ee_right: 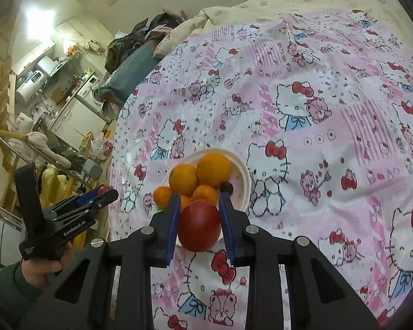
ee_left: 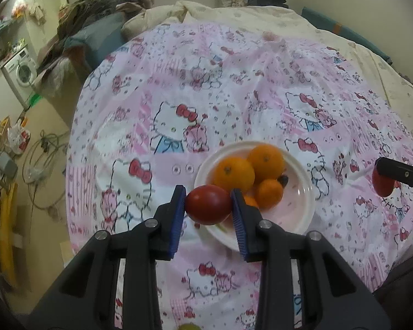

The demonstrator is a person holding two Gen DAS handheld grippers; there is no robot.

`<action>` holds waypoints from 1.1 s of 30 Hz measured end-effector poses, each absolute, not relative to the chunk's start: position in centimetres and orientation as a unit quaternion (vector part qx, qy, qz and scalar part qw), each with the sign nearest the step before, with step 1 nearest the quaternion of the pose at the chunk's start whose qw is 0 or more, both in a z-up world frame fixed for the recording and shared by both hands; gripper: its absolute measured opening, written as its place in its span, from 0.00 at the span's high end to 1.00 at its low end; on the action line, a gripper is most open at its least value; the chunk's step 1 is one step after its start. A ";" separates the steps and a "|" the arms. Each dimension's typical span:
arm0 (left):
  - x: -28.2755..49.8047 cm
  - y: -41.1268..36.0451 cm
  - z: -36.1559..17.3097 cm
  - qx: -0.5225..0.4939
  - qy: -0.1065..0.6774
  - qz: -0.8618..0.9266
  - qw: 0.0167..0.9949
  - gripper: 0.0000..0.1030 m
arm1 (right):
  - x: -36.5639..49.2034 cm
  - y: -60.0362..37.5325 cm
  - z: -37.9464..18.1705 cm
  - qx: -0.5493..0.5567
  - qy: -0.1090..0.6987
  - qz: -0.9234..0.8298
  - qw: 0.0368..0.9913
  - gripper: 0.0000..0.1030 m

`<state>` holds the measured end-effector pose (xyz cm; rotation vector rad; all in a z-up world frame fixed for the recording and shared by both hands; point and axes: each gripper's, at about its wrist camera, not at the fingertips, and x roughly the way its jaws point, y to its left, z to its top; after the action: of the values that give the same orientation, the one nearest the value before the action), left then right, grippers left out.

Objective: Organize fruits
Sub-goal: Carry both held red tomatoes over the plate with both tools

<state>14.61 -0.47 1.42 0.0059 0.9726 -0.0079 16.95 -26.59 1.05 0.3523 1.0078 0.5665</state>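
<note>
On the bed, in the left wrist view, a pink cartoon-cat sheet is spread out, and a white plate sits on it holding several oranges and a small dark fruit. The left tongs are closed around a dark red tomato, their blue pads pressing it from both sides; the tomato is held up over the near left rim of the plate. At the right edge of this view the tip of the right tongs shows, with a red fruit clamped in it, above the sheet and well apart from the plate. A washing machine stands in the room to the left

In the right wrist view, the right tongs grip a red tomato between the blue pads, squeezed nearly closed on it. It is held above the near edge of the white plate, which holds piled oranges; one small orange lies at the plate's left edge. At the left, a hand in a dark sleeve holds the left tongs, with a bit of red fruit showing at the tip, beyond the side of the bed
</note>
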 end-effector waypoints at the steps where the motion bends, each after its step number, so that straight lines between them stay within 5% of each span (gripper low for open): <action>1: 15.0 -0.6 1.4 0.004 0.467 -0.005 0.884 0.72 | 17.3 -26.6 1.1 0.168 0.473 0.268 0.822 0.71; 33: 17.9 -6.9 -7.2 0.052 0.532 -0.079 0.842 0.72 | 24.2 -22.2 -8.9 0.163 0.582 0.244 0.759 0.71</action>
<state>17.89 -6.89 -7.22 0.1098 1.1230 -0.1672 24.24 -22.21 -8.88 0.3553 1.2670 0.5326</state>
